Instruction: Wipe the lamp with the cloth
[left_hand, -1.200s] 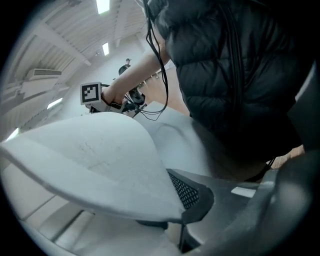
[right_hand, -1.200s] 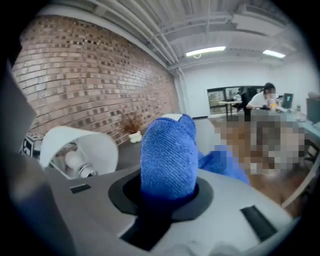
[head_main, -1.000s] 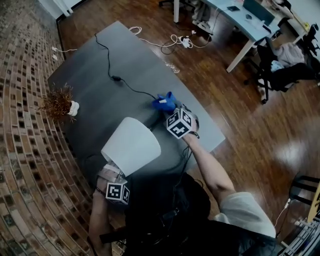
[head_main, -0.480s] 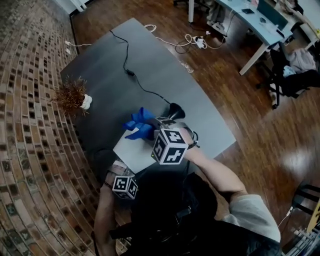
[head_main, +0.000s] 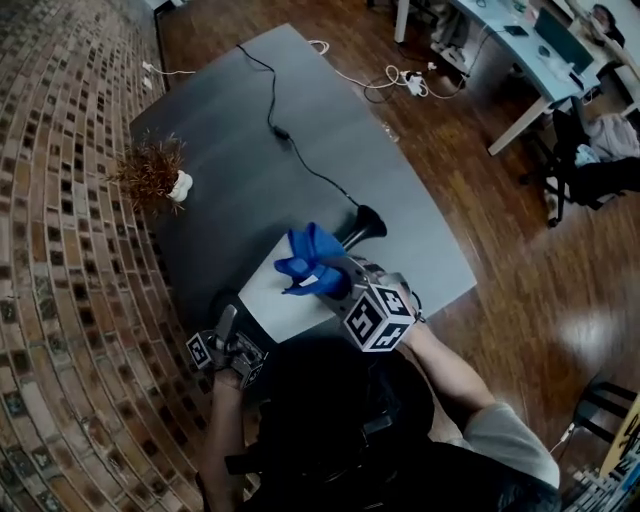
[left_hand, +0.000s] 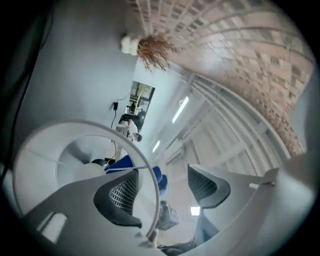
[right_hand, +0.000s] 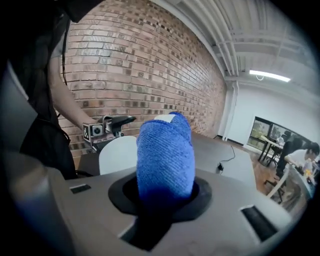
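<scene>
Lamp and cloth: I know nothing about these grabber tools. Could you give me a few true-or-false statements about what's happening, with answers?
1. The right gripper holds the blue cloth. True.
2. The left gripper is clamped on the lampshade. False: its jaws have just been opening, and the shade's rim stands between them ungripped.
3. The lamp stands upright. False: it is tipped, shade toward the person.
4. A dried plant sits on the table. True.
</scene>
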